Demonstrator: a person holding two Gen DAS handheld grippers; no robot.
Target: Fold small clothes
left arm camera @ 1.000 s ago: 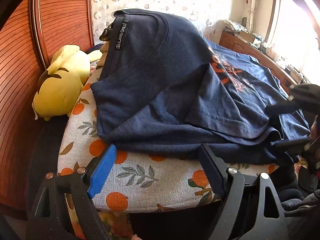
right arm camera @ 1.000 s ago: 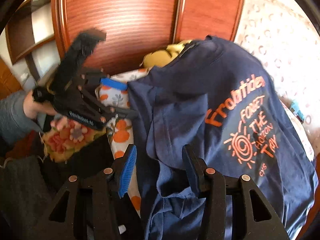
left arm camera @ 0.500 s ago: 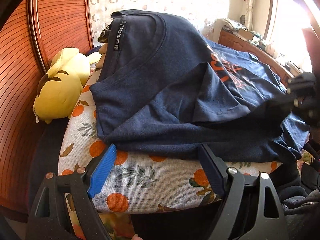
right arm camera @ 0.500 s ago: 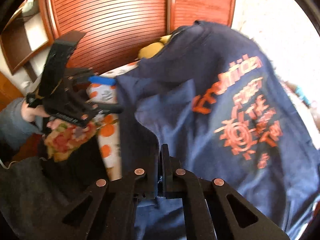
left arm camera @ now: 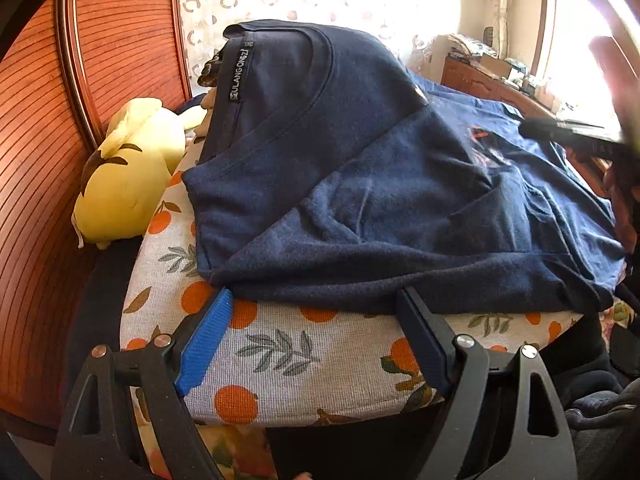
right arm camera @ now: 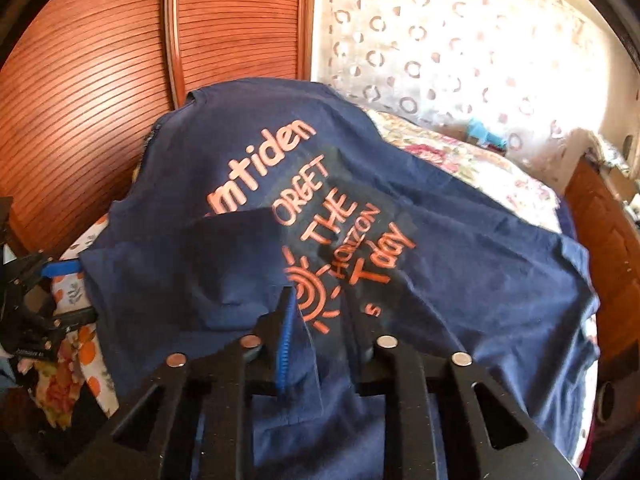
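Note:
A navy T-shirt with an orange print lies spread over an orange-patterned cushion, collar toward the wooden panel. Its near sleeve is folded inward and covers the start of the lettering. My right gripper hovers over the print; its jaws are opening, and a thin fold of navy cloth still hangs between them beside the blue pad. My left gripper stands open at the shirt's near hem, with nothing between its fingers. The left gripper also shows at the left edge of the right wrist view.
A yellow plush toy lies left of the cushion against the slatted wooden panel. Floral bedding stretches behind the shirt. A wooden cabinet with clutter stands at the far right by a bright window.
My right gripper shut on the sleeve's edge, carried it across the shirt toward the print, and has now parted its jaws. My left gripper has stayed still and open.

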